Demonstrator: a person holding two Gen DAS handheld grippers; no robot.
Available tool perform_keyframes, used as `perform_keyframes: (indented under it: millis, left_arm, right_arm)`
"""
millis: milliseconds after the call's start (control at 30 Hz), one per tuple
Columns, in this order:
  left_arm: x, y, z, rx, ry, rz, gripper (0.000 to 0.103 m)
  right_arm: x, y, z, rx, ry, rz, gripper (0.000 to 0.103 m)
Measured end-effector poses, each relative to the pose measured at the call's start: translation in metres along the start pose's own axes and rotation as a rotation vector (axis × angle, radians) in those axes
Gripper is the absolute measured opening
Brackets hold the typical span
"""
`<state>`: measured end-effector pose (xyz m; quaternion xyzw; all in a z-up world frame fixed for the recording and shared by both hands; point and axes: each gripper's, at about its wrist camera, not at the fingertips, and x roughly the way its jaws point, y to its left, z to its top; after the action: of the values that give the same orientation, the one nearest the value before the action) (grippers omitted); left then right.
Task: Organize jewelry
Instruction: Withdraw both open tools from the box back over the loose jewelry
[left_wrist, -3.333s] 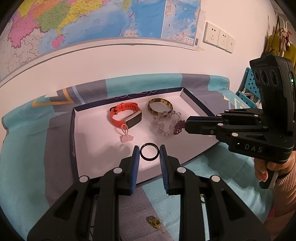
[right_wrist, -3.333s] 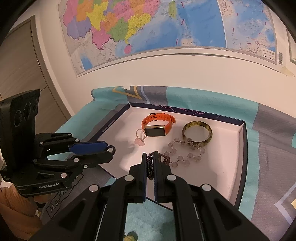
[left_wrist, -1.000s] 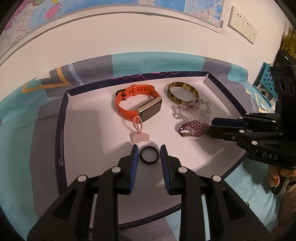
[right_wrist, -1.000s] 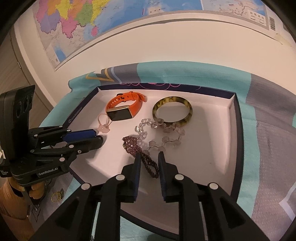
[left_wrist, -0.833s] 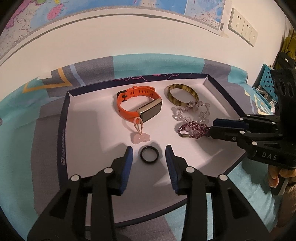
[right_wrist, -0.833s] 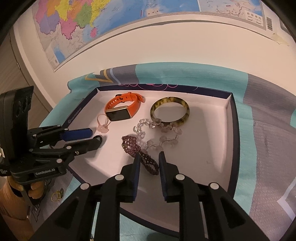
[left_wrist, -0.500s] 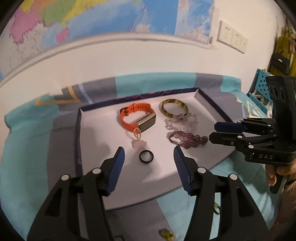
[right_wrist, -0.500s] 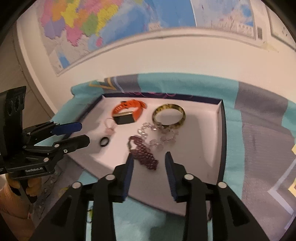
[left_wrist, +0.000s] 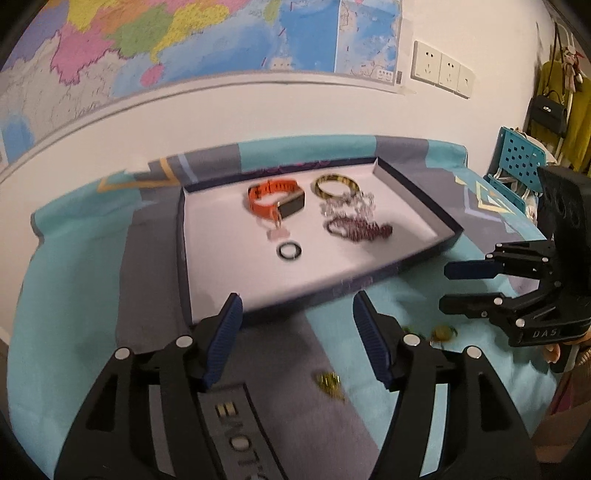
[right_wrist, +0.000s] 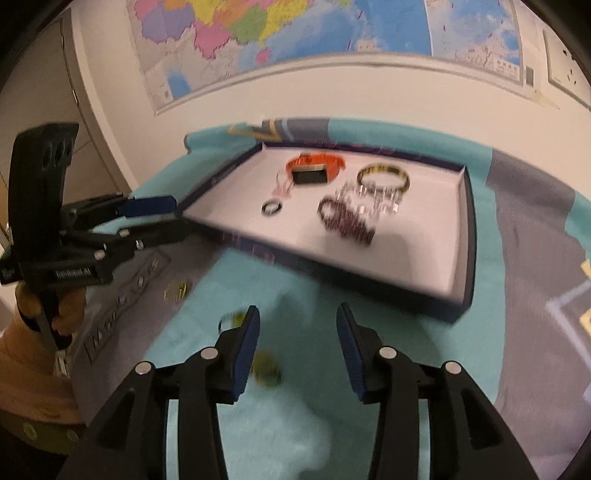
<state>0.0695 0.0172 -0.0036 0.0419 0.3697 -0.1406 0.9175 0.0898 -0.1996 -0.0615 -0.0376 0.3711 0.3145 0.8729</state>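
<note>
A white tray (left_wrist: 221, 258) (right_wrist: 424, 243) with a dark rim holds an orange watch (left_wrist: 275, 197) (right_wrist: 314, 168), a mottled bangle (left_wrist: 336, 184) (right_wrist: 384, 175), a clear bead bracelet (left_wrist: 347, 203) (right_wrist: 373, 197), a dark red bead bracelet (left_wrist: 358, 229) (right_wrist: 345, 219), a pink charm (left_wrist: 277, 232) and a black ring (left_wrist: 290, 253) (right_wrist: 271, 208). My left gripper (left_wrist: 297, 332) (right_wrist: 162, 218) hangs before the tray's near rim, jaws opening, nothing between them. My right gripper (right_wrist: 297, 339) (left_wrist: 456, 286) is likewise back from the tray, jaws opening and empty. Small gold pieces (left_wrist: 328, 380) (right_wrist: 177, 290) lie on the cloth.
A teal and grey cloth (left_wrist: 92, 258) covers the table. A map hangs on the white wall (left_wrist: 258, 110) behind. A perforated teal chair (left_wrist: 522, 158) and hanging bags stand at the far right. A person's hand (right_wrist: 55, 314) holds the left gripper's handle.
Both grippers let go of their pieces inside the tray, opened and pulled back over its near rim. The black ring and the dark red bracelet now lie loose in the tray.
</note>
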Motion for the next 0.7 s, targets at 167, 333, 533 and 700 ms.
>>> perform_keyframes:
  millis: [167, 333, 533, 700]
  left_arm:
    - [-0.005, -0.006, -0.020, 0.029, 0.028, 0.020, 0.062]
    - [-0.006, -0.013, -0.041, 0.035, 0.067, 0.000, 0.062]
    - [0.002, -0.018, -0.053, 0.029, 0.106, -0.024, 0.058]
    - [0.007, -0.018, -0.050, 0.009, 0.118, -0.055, 0.047]
  right_arm:
    - [0.001, 0.007, -0.018, 0.013, 0.018, 0.005, 0.041]
    - [-0.002, 0.011, -0.030, 0.021, 0.021, -0.007, 0.041]
    - [-0.006, 0.010, -0.034, 0.022, 0.022, -0.025, 0.041]
    - [-0.004, 0.012, -0.033, 0.013, 0.026, -0.042, 0.040]
